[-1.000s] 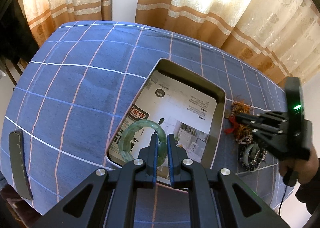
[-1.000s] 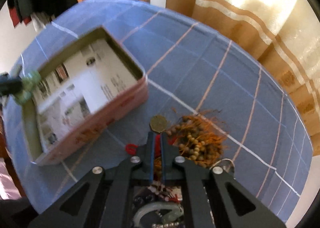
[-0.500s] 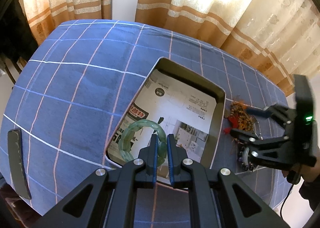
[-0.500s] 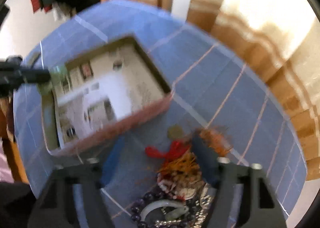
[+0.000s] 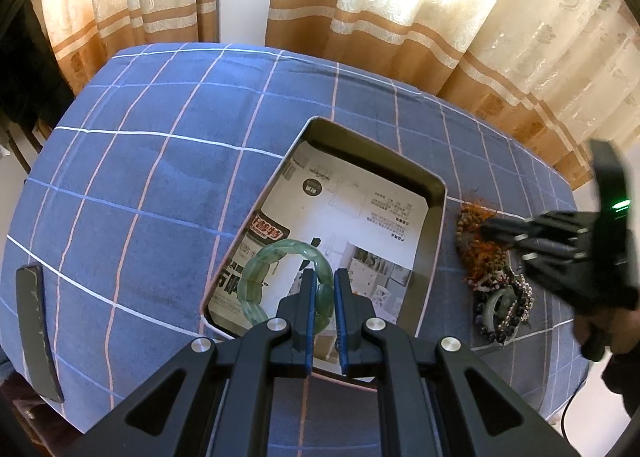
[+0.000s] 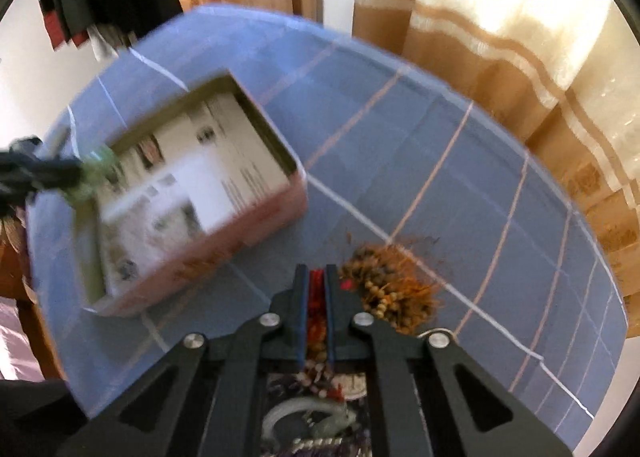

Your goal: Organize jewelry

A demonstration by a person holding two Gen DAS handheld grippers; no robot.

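My left hand-held gripper [image 5: 321,297] pinches the green bracelet [image 5: 286,283] over the open tin [image 5: 430,253], not yet released. My right hand-held gripper [image 6: 316,289] has just closed on a red tassel [image 6: 316,297] in the jewelry pile [image 5: 494,281] beside the tin on the tabletop [image 5: 160,177]. Most pieces are left.

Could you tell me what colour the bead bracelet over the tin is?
Pale translucent green bead bracelet; clearest in the left wrist view.

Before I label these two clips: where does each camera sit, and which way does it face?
Left wrist: on the left gripper, angled down at the green bracelet over the tin; a hand shows.
Right wrist: on the right gripper, angled down at the jewelry pile.
Shared: tin, pile, blue checked cloth.
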